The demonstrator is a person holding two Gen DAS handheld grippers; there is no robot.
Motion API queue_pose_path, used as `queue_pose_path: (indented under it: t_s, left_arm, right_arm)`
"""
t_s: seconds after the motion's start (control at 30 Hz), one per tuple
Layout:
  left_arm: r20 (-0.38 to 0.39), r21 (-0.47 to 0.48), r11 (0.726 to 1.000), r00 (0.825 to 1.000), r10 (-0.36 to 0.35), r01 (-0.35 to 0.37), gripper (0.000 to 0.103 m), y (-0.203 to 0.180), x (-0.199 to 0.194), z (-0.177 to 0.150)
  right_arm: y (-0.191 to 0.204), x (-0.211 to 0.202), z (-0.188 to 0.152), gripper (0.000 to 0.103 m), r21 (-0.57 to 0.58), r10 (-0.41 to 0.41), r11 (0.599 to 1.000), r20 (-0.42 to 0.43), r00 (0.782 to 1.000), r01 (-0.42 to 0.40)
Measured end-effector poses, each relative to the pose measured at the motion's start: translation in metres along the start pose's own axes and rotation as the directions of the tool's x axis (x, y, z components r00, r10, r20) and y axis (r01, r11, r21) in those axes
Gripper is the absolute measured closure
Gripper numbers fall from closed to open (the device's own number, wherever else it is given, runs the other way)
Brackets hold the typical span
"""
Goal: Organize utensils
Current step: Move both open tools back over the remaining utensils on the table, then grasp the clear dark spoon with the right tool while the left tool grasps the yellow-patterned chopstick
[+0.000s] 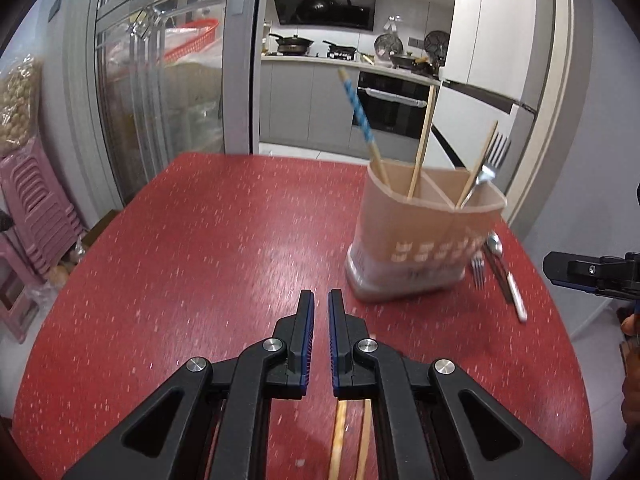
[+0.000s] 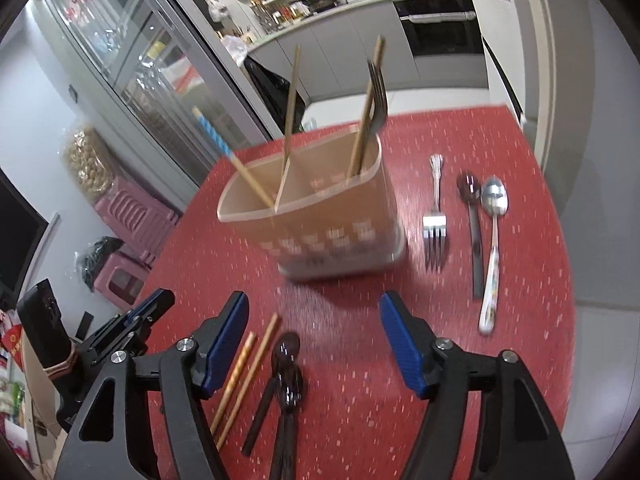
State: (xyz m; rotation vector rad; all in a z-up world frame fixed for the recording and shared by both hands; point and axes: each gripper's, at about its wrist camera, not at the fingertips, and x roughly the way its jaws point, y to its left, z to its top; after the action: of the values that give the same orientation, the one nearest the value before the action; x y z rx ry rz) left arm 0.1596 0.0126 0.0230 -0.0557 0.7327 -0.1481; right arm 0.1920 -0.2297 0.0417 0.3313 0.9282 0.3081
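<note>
With the left gripper (image 1: 321, 300) closed on nothing and the right gripper (image 2: 312, 312) wide open and empty, a hasty reach risked knocking the divided utensil holder (image 2: 332, 224) or scattering the dark spoons (image 2: 286, 376).

Red white-flecked table (image 1: 200, 240), beige holder (image 1: 420, 224)

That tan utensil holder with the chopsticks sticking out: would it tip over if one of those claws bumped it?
Possibly. The utensil holder stands tall on a narrow base, and looks like light plastic. Long chopsticks and a fork lean out, raising its weight.
</note>
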Motion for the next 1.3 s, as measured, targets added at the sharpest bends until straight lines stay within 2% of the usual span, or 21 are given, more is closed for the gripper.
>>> queue_pose_path:
  t_s: [0.07, 0.1, 0.13, 0.17, 0.23, 0.3, 0.37, 0.43, 0.6, 0.7, 0.93, 1.07, 1.13, 1.3]
  left_arm:
    - [-0.012, -0.001, 1.0, 1.0, 0.002, -0.002, 0.071, 0.004, -0.004, -0.009]
    - [-0.019, -0.003, 1.0, 1.0, 0.002, -0.002, 0.068, 0.006, -0.006, -0.013]
    - [-0.024, -0.005, 1.0, 1.0, 0.006, -0.006, 0.025, 0.008, -0.007, -0.017]
    - [-0.032, -0.009, 1.0, 0.999, 0.018, -0.019, 0.0, 0.01, -0.009, -0.02]
    - [-0.007, -0.018, 0.998, 0.998, 0.056, -0.056, 0.0, 0.015, -0.015, -0.028]
    - [-0.008, -0.009, 0.998, 0.998, 0.06, -0.06, 0.0, 0.017, -0.014, -0.033]
    - [-0.013, 0.002, 0.997, 0.997, 0.075, -0.075, 0.0, 0.018, -0.013, -0.039]
    - [-0.023, 0.015, 0.996, 0.995, 0.093, -0.092, 0.0, 0.019, -0.012, -0.045]
    - [-0.096, 0.026, 0.996, 0.991, 0.091, -0.089, 0.0, 0.025, 0.003, -0.064]
    - [-0.154, 0.039, 0.997, 0.985, 0.074, -0.069, 0.0, 0.029, 0.011, -0.074]
    - [-0.215, 0.078, 0.995, 0.974, 0.072, -0.056, 0.0, 0.024, 0.021, -0.096]
    - [-0.245, 0.115, 0.99, 0.963, 0.111, -0.085, 0.0, 0.018, 0.03, -0.105]
    - [-0.255, 0.108, 0.991, 0.961, 0.109, -0.084, 0.0, 0.019, 0.033, -0.105]
    - [-0.262, 0.102, 0.991, 0.959, 0.108, -0.084, 0.0, 0.023, 0.031, -0.106]
  right_arm:
    - [-0.001, 0.002, -0.011, 0.029, 0.008, -0.007, 1.0, -0.017, 1.0, 0.008]
    - [-0.002, 0.003, -0.015, 0.029, 0.012, -0.009, 1.0, -0.024, 1.0, 0.009]
    - [-0.003, 0.003, -0.019, 0.029, 0.018, -0.01, 1.0, -0.031, 0.999, 0.011]
    - [-0.003, 0.003, -0.023, 0.029, 0.022, -0.011, 1.0, -0.036, 0.999, 0.012]
    - [-0.004, 0.004, -0.033, 0.025, 0.03, -0.015, 0.999, -0.046, 0.999, 0.016]
    - [-0.004, 0.006, -0.04, 0.024, 0.037, -0.013, 0.999, -0.055, 0.998, 0.015]
    - [-0.003, 0.008, -0.048, 0.017, 0.038, -0.013, 0.999, -0.062, 0.998, 0.016]
    - [0.0, 0.008, -0.056, 0.016, 0.032, -0.019, 0.999, -0.058, 0.998, 0.021]
    - [0.009, 0.013, -0.074, 0.016, -0.004, -0.054, 0.999, -0.079, 0.995, 0.054]
    - [0.011, 0.021, -0.083, 0.016, -0.02, -0.102, 0.995, -0.139, 0.985, 0.1]
    - [0.013, 0.038, -0.106, 0.016, -0.019, -0.118, 0.993, -0.206, 0.971, 0.117]
    - [0.022, 0.046, -0.113, 0.016, -0.042, -0.131, 0.991, -0.227, 0.965, 0.124]
    - [0.026, 0.05, -0.115, 0.019, -0.059, -0.143, 0.989, -0.229, 0.963, 0.133]
    - [0.032, 0.057, -0.121, 0.042, -0.089, -0.155, 0.987, -0.253, 0.955, 0.137]
